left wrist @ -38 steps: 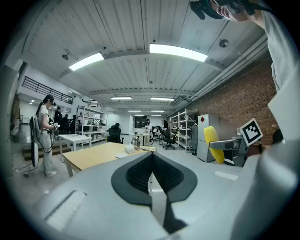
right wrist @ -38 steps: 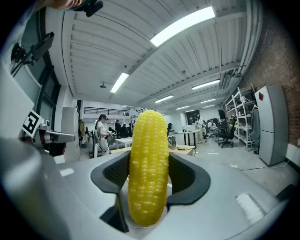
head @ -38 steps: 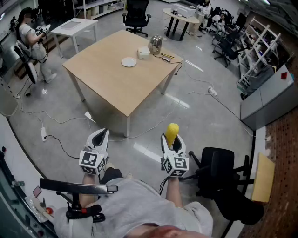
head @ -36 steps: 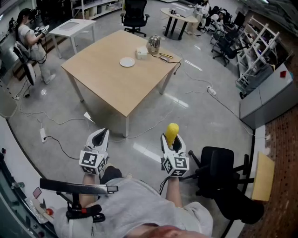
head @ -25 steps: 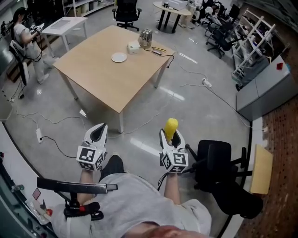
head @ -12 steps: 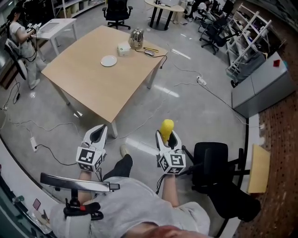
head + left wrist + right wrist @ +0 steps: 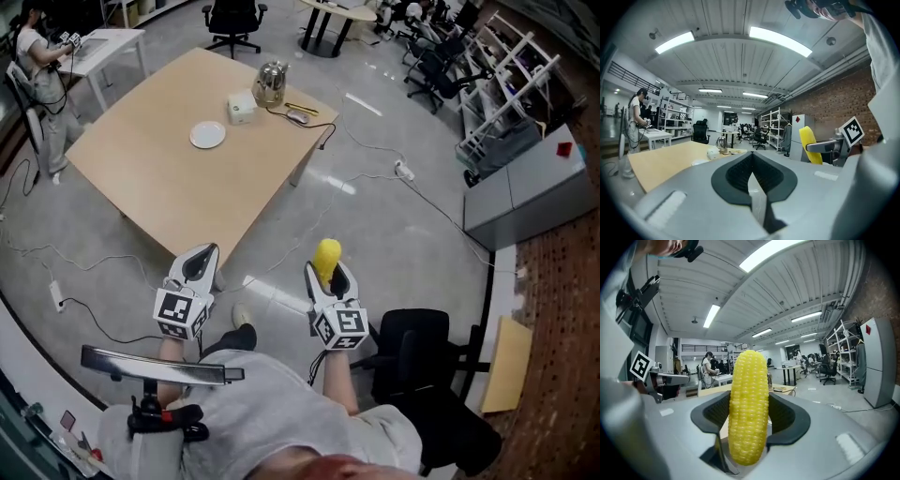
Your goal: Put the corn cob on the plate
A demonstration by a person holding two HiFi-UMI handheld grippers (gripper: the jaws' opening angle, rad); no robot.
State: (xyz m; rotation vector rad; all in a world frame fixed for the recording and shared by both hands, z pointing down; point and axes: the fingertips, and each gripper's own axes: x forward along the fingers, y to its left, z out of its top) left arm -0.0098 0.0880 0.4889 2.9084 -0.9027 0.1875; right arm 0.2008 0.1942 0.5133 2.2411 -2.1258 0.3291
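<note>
My right gripper point(image 7: 326, 274) is shut on a yellow corn cob point(image 7: 326, 258) that stands upright between the jaws; the right gripper view shows the cob point(image 7: 748, 404) filling the gap. The left gripper point(image 7: 197, 265) is shut with nothing in it, its jaws meeting point(image 7: 753, 180). Both are held above the floor, short of the wooden table point(image 7: 159, 178). A small white plate point(image 7: 207, 135) lies on the far part of that table, well away from both grippers.
A white box point(image 7: 241, 107), a metal kettle point(image 7: 270, 84) and a cable lie on the table's far corner. A black office chair point(image 7: 422, 361) stands at my right. Cables cross the floor. A person point(image 7: 37, 66) stands far left by a white table.
The view has moved forward and right: the table and plate have slid left and nearer. The corn stays clamped in the right gripper; the left gripper stays shut.
</note>
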